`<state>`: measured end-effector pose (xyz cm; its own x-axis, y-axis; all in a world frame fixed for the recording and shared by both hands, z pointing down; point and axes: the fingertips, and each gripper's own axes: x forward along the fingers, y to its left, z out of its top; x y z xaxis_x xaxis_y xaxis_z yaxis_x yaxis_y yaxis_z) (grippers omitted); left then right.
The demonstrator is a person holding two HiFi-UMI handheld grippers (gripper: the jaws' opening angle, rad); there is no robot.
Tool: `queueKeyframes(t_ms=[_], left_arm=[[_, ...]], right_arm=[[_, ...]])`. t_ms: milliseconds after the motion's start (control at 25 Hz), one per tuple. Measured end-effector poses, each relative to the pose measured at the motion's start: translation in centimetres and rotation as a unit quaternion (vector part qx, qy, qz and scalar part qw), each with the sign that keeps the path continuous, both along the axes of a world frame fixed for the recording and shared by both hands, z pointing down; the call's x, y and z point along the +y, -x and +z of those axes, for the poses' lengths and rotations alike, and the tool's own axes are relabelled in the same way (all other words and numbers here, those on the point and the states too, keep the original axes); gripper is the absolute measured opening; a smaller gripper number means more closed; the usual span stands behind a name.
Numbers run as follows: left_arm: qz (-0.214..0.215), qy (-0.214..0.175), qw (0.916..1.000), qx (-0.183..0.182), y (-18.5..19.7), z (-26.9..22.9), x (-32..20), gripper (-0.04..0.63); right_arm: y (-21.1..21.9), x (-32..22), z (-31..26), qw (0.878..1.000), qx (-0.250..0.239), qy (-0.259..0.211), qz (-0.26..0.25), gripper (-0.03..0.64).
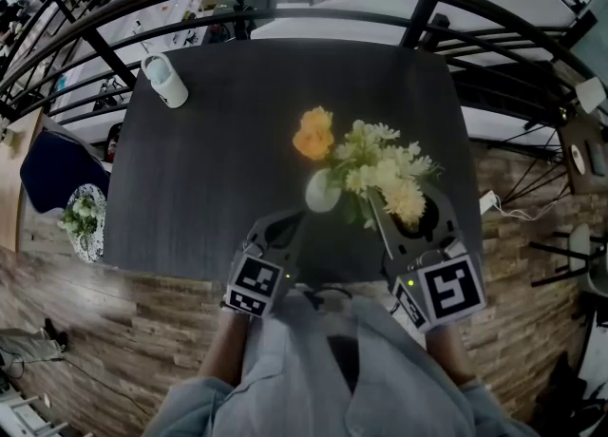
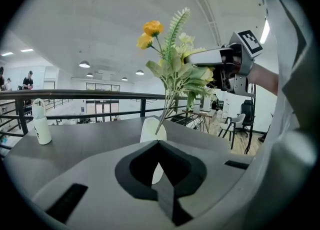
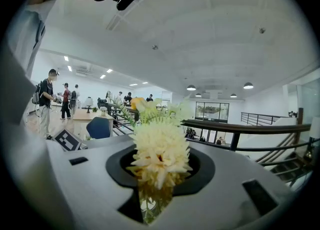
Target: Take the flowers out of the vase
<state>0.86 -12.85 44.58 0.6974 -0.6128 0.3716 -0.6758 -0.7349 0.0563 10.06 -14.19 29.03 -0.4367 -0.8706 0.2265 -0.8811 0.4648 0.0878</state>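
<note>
Over the near edge of the dark square table [image 1: 209,179] both forearms [image 1: 233,340] reach forward. The right gripper [image 1: 408,205], held up at bloom level, has its fingers [image 3: 240,174] clamped on the bunch of cream, green and orange flowers [image 1: 375,164], whose stems run down into the small white egg-shaped vase [image 1: 321,192]. The left gripper [image 1: 296,218] slants down, fingers [image 2: 90,174] almost together, tips at the vase's side; both carry black-and-white square markers [image 1: 446,293], and the far white cylindrical bottle [image 1: 164,81] bears a marking too small to read.

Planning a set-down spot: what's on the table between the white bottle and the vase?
Nothing: just bare dark table between the bottle and the vase, shown in the head view.
</note>
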Motion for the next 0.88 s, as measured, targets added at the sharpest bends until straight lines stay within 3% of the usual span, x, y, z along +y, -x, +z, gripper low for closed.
queueKeyframes(t_ms=[880], left_arm=[[-0.002, -0.006, 1.0, -0.001, -0.5, -0.1, -0.3, 0.0]], right_arm=[[-2.0, 1.2, -4.9, 0.999, -0.032, -0.016, 0.003, 0.123]])
